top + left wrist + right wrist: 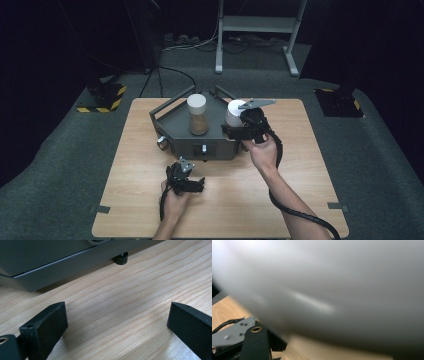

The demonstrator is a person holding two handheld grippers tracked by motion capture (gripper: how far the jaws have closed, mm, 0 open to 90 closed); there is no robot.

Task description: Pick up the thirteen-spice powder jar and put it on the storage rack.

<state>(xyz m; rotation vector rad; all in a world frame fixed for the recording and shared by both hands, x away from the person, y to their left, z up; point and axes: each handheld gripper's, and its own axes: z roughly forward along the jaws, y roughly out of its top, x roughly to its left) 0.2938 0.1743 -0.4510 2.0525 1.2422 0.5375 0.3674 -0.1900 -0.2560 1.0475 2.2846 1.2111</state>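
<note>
The left tool (pixel 192 184) rests low over the near middle of the wooden desk (pixel 300 165), held in the person's left hand (pixel 172 202). In the left gripper view its 2 black jaws stand wide apart with bare wood grain between them, gripping nothing. Just beyond them runs the lower edge of the grey tray (pixel 50 262), with 1 small black foot (pixel 121 258) touching the desk.

Farther off and to the right, the right tool (pixel 235 127) is held in the right hand (pixel 262 150) at the right end of that grey tray (pixel 175 127), and its cable trails back along the forearm toward the near edge. It is pressed against the white-lidded container (pixel 234 111), which stands at the tray's right corner. In the right gripper view a blurred pale surface, the container (pixel 337 290) up close, sits right against the camera; I cannot tell whether the jaws are clamped on it or merely beside it.

Left of that, near the tray's middle, a jar (pixel 197 115) with a white lid and brown contents stands upright, apart from both tools. A small silver knob (pixel 162 143) sits at the tray's near left corner.
</note>
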